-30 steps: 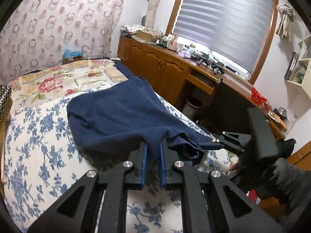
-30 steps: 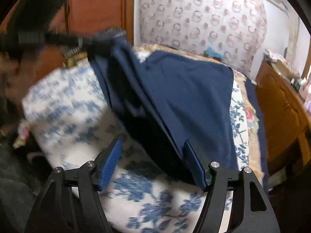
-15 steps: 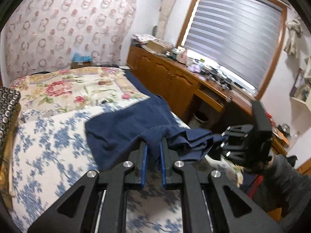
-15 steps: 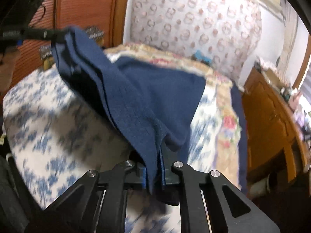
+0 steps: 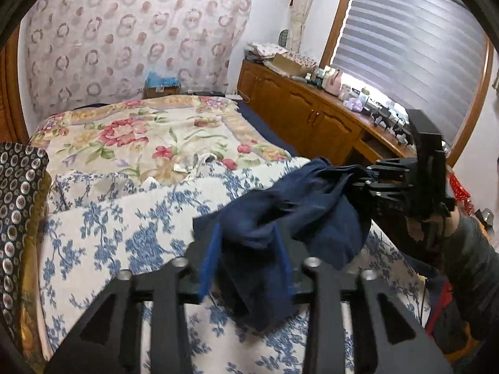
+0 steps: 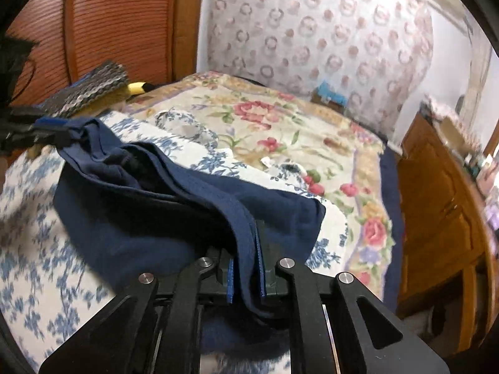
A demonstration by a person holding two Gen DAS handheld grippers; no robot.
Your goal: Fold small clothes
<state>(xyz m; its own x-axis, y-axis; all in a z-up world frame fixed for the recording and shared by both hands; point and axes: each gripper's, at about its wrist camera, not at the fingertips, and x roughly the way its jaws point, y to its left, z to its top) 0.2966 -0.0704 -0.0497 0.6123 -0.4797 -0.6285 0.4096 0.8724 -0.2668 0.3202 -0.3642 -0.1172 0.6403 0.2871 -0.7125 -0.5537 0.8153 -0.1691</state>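
A navy blue garment (image 5: pixel 290 215) lies bunched on the blue-flowered bedspread (image 5: pixel 131 227). My left gripper (image 5: pixel 249 258) has its blue pads apart, with a fold of the garment hanging loose between them. My right gripper (image 6: pixel 246 271) is shut on the garment's edge (image 6: pixel 243 233). In the left wrist view the right gripper (image 5: pixel 374 180) holds the cloth's far right end. In the right wrist view the left gripper (image 6: pixel 46 124) sits at the garment's far left corner.
The bed carries a rose-patterned quilt (image 5: pixel 149 137) beyond the bedspread. A patterned dark cushion (image 5: pixel 18 193) lies at the left. A wooden cabinet (image 5: pixel 305 118) with clutter runs along the right under the window blind (image 5: pixel 405 46). A wooden headboard (image 6: pixel 118 21) stands behind.
My left gripper has opened; it was shut on the garment. The garment has been gathered from spread flat into a bunched fold nearer me. My right gripper closed on its edge.
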